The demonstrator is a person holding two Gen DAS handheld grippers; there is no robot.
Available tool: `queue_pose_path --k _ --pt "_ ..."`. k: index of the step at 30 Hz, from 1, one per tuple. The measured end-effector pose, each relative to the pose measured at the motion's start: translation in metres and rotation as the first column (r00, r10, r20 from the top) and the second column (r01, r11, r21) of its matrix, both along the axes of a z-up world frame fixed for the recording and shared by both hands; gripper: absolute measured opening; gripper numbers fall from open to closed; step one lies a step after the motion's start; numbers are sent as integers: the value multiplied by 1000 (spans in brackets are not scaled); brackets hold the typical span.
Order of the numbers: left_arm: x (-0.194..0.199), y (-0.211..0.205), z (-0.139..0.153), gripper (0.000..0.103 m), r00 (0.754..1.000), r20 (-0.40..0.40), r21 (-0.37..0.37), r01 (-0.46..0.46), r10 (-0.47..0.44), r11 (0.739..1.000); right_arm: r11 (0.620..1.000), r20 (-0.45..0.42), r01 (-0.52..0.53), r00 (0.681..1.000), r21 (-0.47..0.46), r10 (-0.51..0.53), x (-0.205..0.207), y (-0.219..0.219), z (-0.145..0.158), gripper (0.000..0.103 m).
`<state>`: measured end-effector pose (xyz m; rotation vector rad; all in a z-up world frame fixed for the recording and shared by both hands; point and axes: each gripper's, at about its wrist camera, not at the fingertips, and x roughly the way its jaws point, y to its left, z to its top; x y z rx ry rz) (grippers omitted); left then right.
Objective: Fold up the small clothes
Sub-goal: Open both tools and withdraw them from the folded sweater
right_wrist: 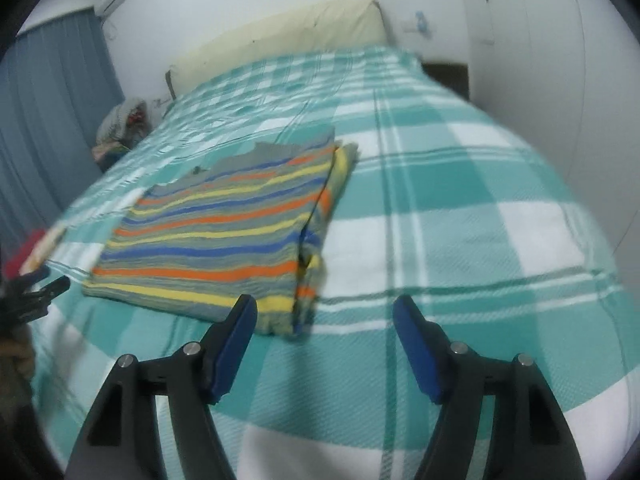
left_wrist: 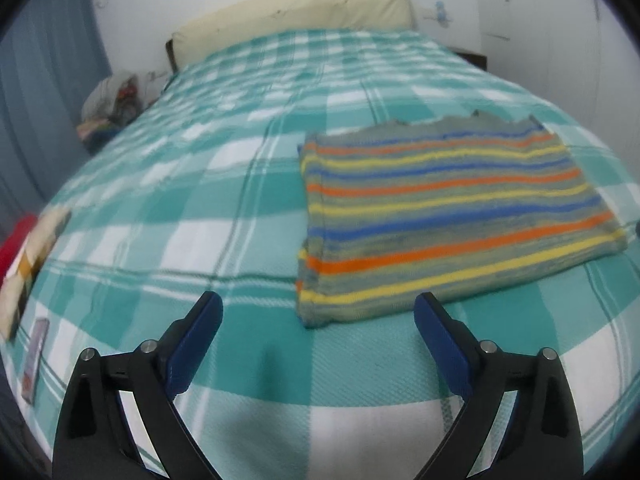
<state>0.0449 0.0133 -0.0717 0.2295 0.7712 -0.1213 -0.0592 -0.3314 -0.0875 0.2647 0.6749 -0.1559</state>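
Teal-and-white checked bedspread (left_wrist: 248,184) fills my view; on it the striped garment (left_wrist: 440,216) lies folded flat, grey with orange, yellow and blue bands, at one o'clock from my left gripper (left_wrist: 318,312) and eleven o'clock from my right gripper (right_wrist: 325,316). Both spread wide, empty. No writing readable.

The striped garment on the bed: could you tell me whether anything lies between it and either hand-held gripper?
Nothing visible does. Only bare checked blanket separates the striped garment from the open left hand-held gripper and the open right hand-held gripper.
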Motion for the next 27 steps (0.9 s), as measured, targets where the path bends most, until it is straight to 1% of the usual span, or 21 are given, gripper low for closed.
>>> queue_pose_path --k 3,7,10,12,17,27 --pt "-4 0 -12 97 1000 -6 -4 -19 19 1000 999 -15 19 1000 -44 -20 -2 3 -9 70" --pt "-6 -7 -32 97 999 -46 12 -15 15 1000 996 -38 17 999 -91 -21 2 8 -20 70" --pt "-9 -13 -35 97 999 -34 33 -5 6 999 992 -55 18 998 -122 -25 5 12 -28 71" --pt "-9 -12 -36 97 999 -36 27 -3 4 1000 991 -63 16 998 -134 -24 5 14 -30 74" --pt "-7 -9 -39 98 998 -57 3 -8 8 1000 992 -62 17 998 -124 -25 2 13 -31 75" --pt "-6 -10 -42 100 998 -65 7 -9 10 1000 993 -65 17 998 -119 -25 2 14 -32 76"
